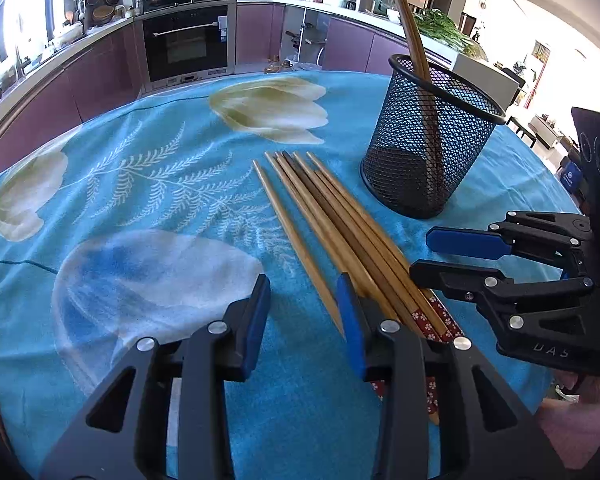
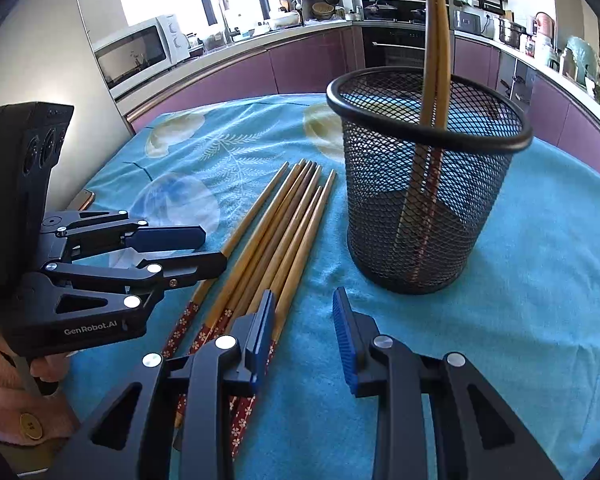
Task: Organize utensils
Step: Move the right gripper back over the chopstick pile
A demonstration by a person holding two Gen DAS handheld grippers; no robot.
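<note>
Worktop: covered by a turquoise cloth printed with pale tulips and fern fronds. Landmark: black mesh holder, upright on the cloth, containing two chopsticks that lean against its rim with tips rising above it. Loose chopsticks: a bundle of bamboo sticks with red flowered ends, lying flat on the cloth just left of the holder. Left gripper: fingers spread wide, holding nothing, low over the cloth at the near end of the bundle. Right gripper: fingers likewise wide apart and empty, in front of the holder, left finger over the bundle's patterned ends. Room beyond the holder: kitchen with purple cabinets, built-in oven, microwave, cluttered counter.
</note>
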